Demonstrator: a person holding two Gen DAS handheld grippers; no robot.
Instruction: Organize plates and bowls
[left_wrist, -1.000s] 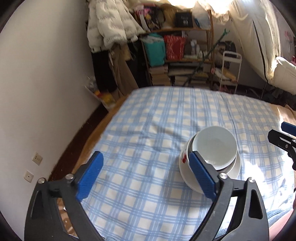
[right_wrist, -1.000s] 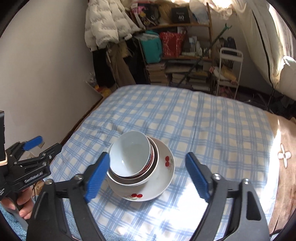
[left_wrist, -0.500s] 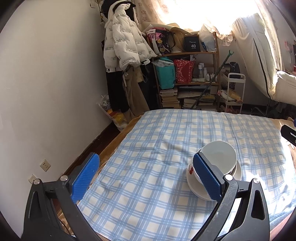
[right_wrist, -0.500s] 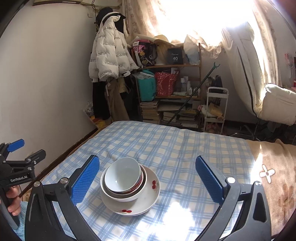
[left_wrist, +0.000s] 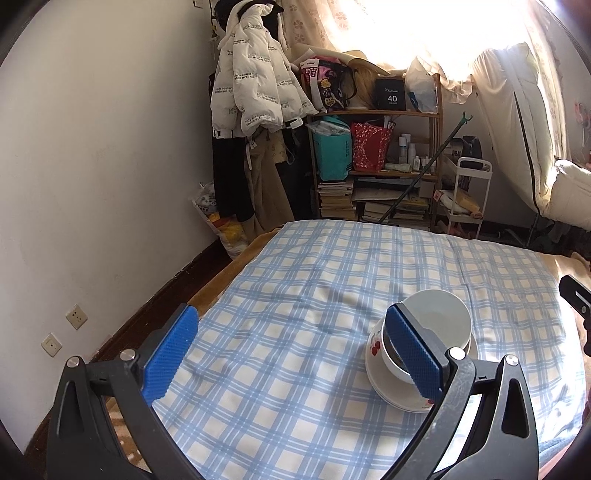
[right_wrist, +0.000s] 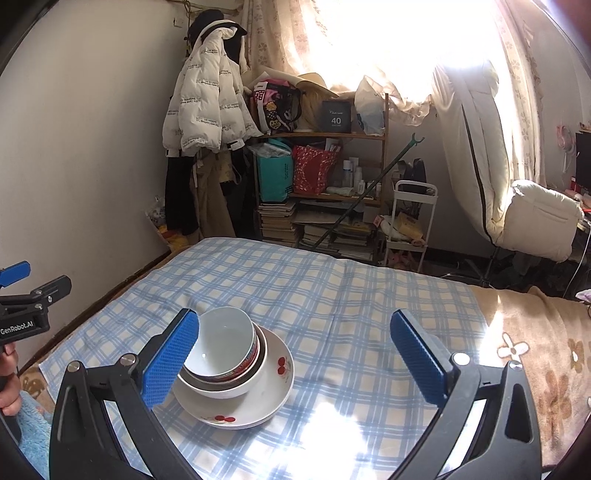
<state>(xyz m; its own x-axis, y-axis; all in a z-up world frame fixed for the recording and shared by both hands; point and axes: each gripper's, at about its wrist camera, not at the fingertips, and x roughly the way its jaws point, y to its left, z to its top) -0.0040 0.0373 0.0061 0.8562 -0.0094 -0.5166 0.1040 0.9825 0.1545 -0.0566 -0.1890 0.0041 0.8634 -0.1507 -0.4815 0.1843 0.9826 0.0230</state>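
1. Bowls (right_wrist: 221, 345) sit nested, a white one inside a red-patterned one inside a larger white one, on a cherry-print plate (right_wrist: 273, 384) on the blue checked cloth (right_wrist: 332, 295).
2. Left gripper (left_wrist: 291, 354): blue pads spread wide apart, nothing between them; the stack lies beyond its right pad.
3. Right gripper (right_wrist: 295, 354): pads likewise wide apart, gripping nothing; the stack lies just past its left pad.

Surface: I saw a bed (right_wrist: 535, 354) under a blue checked cloth (right_wrist: 332, 295).
On cloth: I saw one stack of dishes (right_wrist: 236, 369), plates under nested bowls.
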